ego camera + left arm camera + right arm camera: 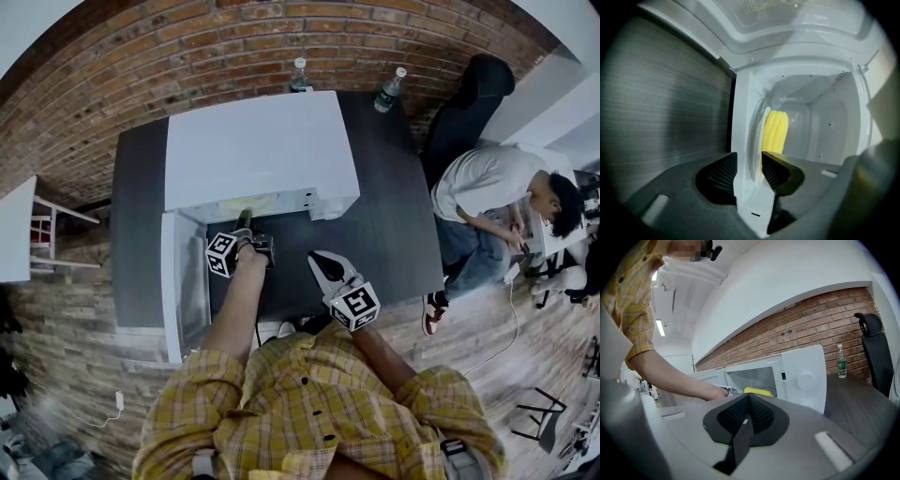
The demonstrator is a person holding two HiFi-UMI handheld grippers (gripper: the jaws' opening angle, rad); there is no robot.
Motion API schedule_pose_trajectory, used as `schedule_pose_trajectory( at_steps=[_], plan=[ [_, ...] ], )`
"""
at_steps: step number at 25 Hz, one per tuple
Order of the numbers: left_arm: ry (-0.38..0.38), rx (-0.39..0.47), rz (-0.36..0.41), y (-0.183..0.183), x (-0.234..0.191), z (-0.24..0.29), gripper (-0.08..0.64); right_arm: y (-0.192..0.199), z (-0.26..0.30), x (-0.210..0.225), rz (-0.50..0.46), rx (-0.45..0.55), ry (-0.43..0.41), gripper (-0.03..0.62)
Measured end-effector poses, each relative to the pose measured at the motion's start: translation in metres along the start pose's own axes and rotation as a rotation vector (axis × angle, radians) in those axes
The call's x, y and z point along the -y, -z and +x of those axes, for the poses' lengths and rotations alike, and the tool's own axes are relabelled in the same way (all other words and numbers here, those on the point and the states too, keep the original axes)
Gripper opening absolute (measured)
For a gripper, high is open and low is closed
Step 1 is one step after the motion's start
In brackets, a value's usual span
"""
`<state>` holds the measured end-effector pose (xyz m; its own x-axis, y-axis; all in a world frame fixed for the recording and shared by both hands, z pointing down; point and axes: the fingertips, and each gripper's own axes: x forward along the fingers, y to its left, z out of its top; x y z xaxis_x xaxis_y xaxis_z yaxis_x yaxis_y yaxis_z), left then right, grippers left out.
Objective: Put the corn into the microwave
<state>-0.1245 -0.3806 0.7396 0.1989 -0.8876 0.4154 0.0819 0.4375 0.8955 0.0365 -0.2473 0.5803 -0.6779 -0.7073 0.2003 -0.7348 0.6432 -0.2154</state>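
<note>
The corn point(774, 133) lies inside the open microwave point(258, 150). The left hand-held gripper point(749, 161) sits at the opening with its jaws wide apart, the corn beyond them. The right hand-held gripper point(749, 401) has its jaws together and empty, over the surface point(394, 216).

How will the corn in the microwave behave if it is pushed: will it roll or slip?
The corn looks long and rounded, so a sideways push would probably roll it across the microwave floor. Its ridged kernel rows likely make it less slippery. It holds a straight shape, so it is probably stiff.
</note>
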Motion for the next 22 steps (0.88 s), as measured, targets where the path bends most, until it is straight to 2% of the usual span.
schedule_pose_trajectory(
  at_steps=[8, 18, 22],
  plan=[
    [0.028, -0.041, 0.029, 0.012, 0.009, -0.017, 0.17, -0.003, -0.001, -0.002, -0.004, 0.007, 0.018, 0.003],
    [0.12, -0.102, 0.122, 0.023, 0.023, -0.05, 0.0, -0.006, -0.01, -0.012, -0.021, 0.023, 0.026, 0.003],
    [0.181, -0.136, 0.146, 0.031, 0.026, -0.07, 0.0, -0.008, -0.014, -0.019, -0.026, 0.029, 0.028, 0.003]
  ],
)
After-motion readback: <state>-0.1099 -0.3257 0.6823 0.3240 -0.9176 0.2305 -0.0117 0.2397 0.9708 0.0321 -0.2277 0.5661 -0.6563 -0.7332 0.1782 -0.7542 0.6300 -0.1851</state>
